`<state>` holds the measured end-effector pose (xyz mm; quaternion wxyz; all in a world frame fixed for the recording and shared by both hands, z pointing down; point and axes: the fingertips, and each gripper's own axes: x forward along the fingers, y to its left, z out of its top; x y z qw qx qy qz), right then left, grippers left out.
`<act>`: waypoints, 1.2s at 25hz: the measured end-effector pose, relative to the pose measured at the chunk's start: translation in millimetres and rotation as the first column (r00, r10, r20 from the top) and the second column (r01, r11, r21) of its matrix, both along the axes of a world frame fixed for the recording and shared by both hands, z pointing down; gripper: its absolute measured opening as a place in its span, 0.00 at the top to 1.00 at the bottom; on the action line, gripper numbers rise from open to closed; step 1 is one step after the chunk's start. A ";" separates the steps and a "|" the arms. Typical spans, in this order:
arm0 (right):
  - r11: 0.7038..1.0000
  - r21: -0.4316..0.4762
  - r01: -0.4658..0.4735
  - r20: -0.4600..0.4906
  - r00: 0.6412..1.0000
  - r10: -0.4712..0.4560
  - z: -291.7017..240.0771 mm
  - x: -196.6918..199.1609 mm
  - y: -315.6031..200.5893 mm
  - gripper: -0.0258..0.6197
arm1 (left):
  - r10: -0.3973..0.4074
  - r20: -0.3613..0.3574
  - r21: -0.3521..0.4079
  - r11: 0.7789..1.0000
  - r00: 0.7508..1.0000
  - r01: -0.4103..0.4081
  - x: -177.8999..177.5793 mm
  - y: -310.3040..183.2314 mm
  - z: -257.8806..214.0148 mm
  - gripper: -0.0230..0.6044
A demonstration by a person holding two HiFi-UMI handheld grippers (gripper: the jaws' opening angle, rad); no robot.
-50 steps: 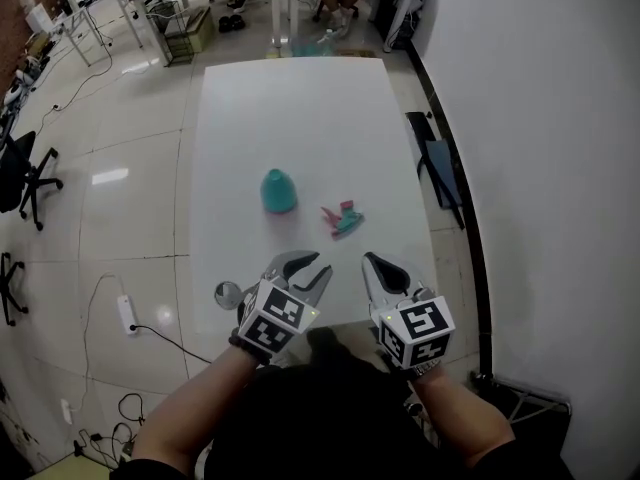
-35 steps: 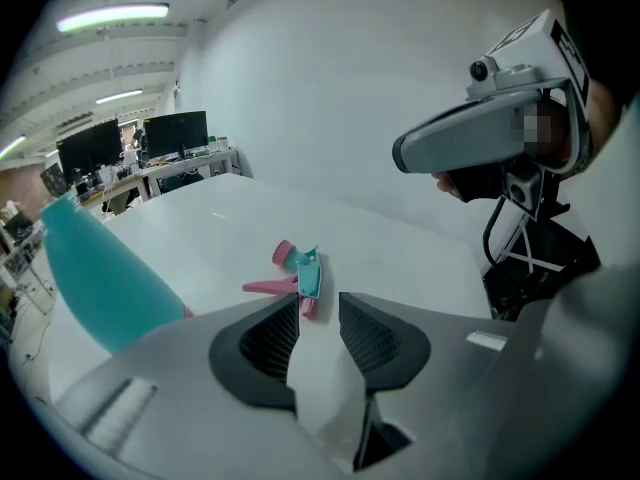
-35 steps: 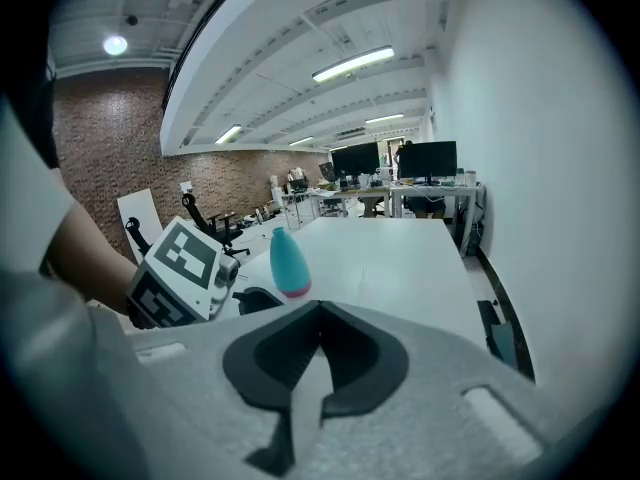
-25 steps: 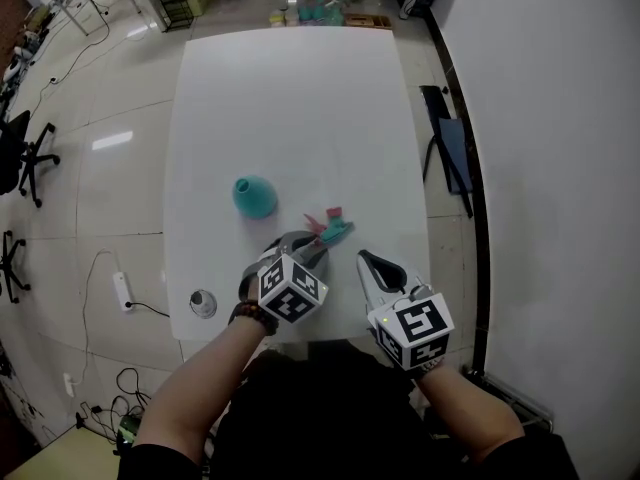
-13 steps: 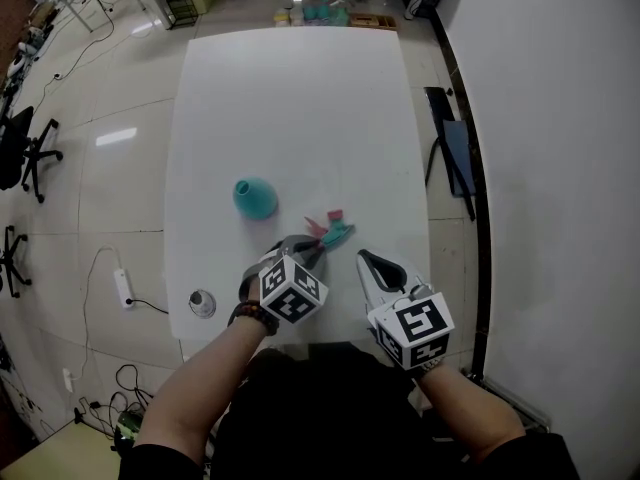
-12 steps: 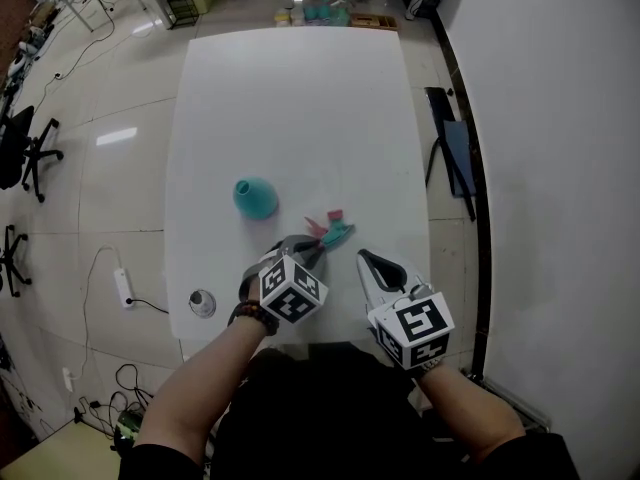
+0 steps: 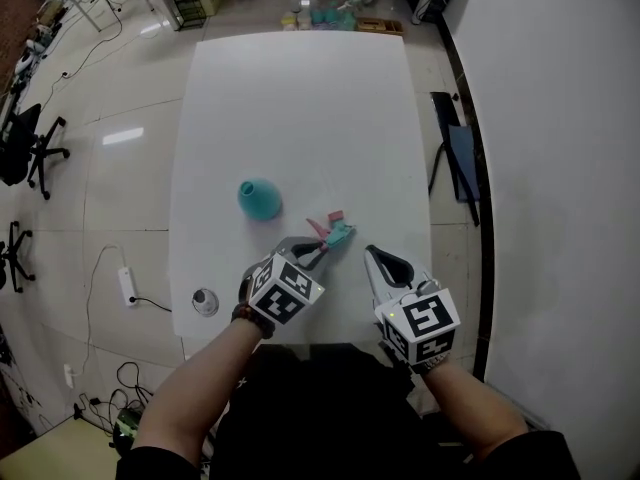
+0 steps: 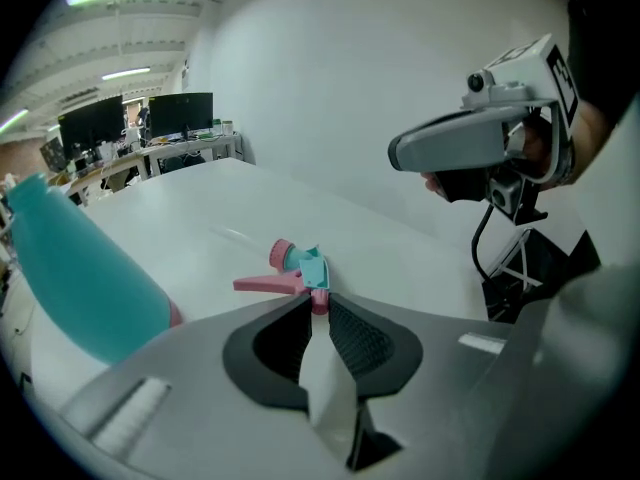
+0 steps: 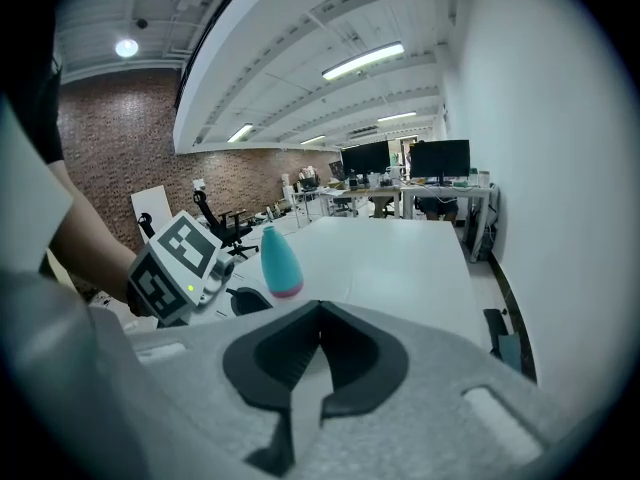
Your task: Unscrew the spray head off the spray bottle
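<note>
Now | left tool (image 8: 316, 306), earlier wider, has closed onto spray head (image 8: 297, 271) | right tool (image 9: 318, 313) stays shut, empty

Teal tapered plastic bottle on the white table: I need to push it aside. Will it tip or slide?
The teal tapered plastic bottle stands upright on a base wider than its top, so it probably slides rather than tips. It is opaque, so its weight is unclear; pushed low, it should stay steadier.

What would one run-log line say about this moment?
left gripper: fingers just closing, now pinching spray head | right gripper: shut, empty | teal bottle: upright, head off
</note>
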<state>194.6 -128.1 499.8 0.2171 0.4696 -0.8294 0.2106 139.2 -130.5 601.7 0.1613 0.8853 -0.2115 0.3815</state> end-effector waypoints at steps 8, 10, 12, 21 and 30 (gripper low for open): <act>1.000 0.028 0.014 -0.045 0.999 -0.012 -4.7 6.2 2.4 0.97 | -0.059 -0.120 -0.065 0.997 0.991 0.051 0.2 -1.0 -29.1 0.85; 0.999 0.038 0.013 -0.068 0.998 -0.010 -7.8 7.7 1.7 0.97 | -0.078 -0.151 -0.092 0.994 0.985 0.065 -0.2 -1.8 -33.9 0.85; 0.999 0.048 0.023 -0.094 0.995 -0.019 -7.8 8.9 3.2 0.97 | -0.089 -0.176 -0.113 0.991 0.980 0.070 -1.2 -2.2 -38.8 0.85; 0.974 0.147 0.175 -0.301 0.946 -0.124 -24.4 3.8 3.5 0.97 | -0.138 -0.296 -0.242 0.968 0.945 0.066 -6.4 0.1 -74.4 0.85; 0.862 0.119 0.493 -0.664 0.685 -0.300 -36.5 -24.3 8.5 0.69 | -0.176 -0.375 -0.370 0.929 0.910 0.027 -20.8 5.3 -103.5 0.85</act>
